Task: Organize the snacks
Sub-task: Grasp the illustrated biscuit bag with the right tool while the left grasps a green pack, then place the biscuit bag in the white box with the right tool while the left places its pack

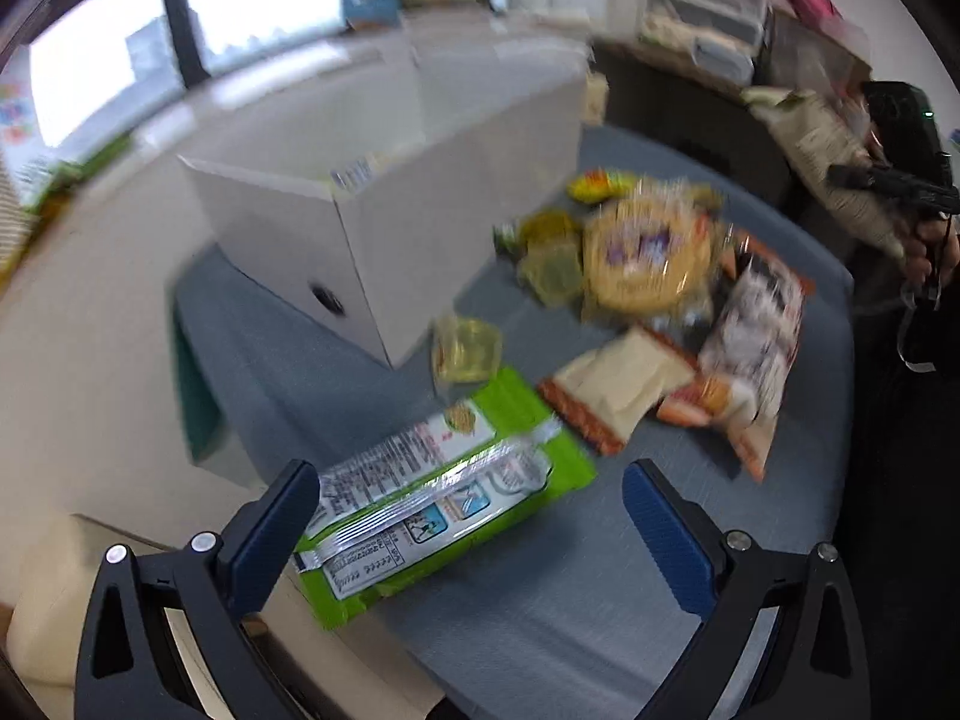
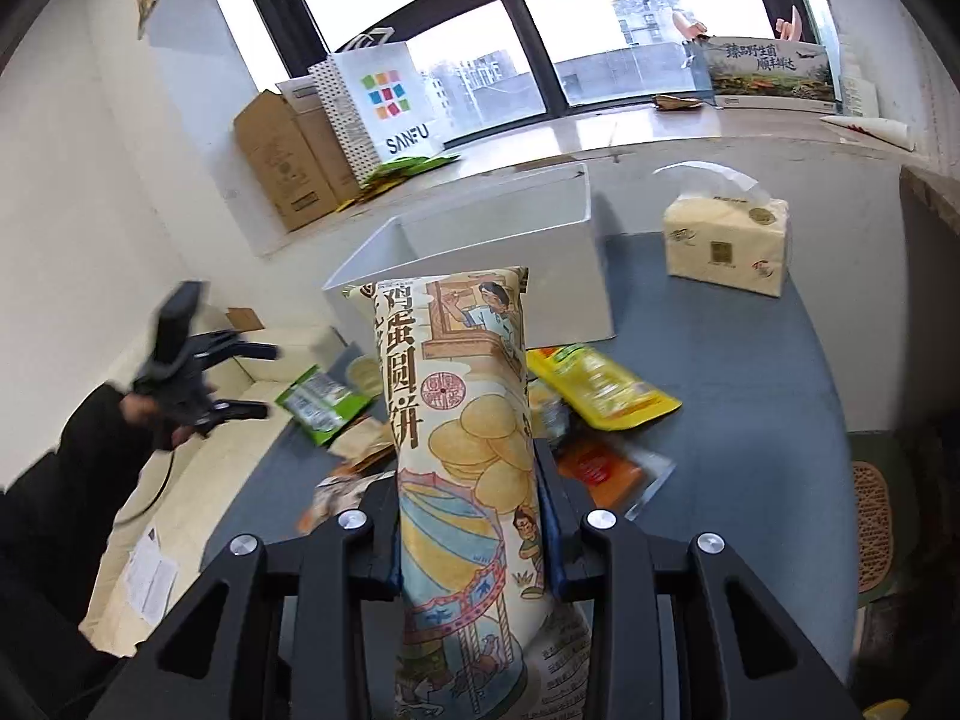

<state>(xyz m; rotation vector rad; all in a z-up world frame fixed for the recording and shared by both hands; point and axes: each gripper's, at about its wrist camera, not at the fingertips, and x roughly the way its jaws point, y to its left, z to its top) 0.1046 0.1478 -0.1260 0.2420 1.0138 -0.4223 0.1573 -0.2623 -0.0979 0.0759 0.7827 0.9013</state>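
Observation:
My left gripper (image 1: 471,498) is open and empty, just above a green snack packet (image 1: 444,492) at the near edge of the blue-grey table (image 1: 540,600). A white open box (image 1: 384,240) stands behind it. A pile of snacks (image 1: 654,300) lies to the right. My right gripper (image 2: 468,480) is shut on a tall cream bag of egg biscuits (image 2: 465,450), held upright above the table, in front of the white box (image 2: 480,264). The right gripper and its bag also show in the left wrist view (image 1: 888,180). The left gripper shows in the right wrist view (image 2: 198,378).
A yellow packet (image 2: 600,387) and an orange packet (image 2: 600,468) lie under the bag. A tissue pack (image 2: 726,243) stands at the table's far right. Cardboard boxes (image 2: 288,156) and a shopping bag (image 2: 378,102) sit on the window sill. A cream sofa (image 2: 180,510) is at the left.

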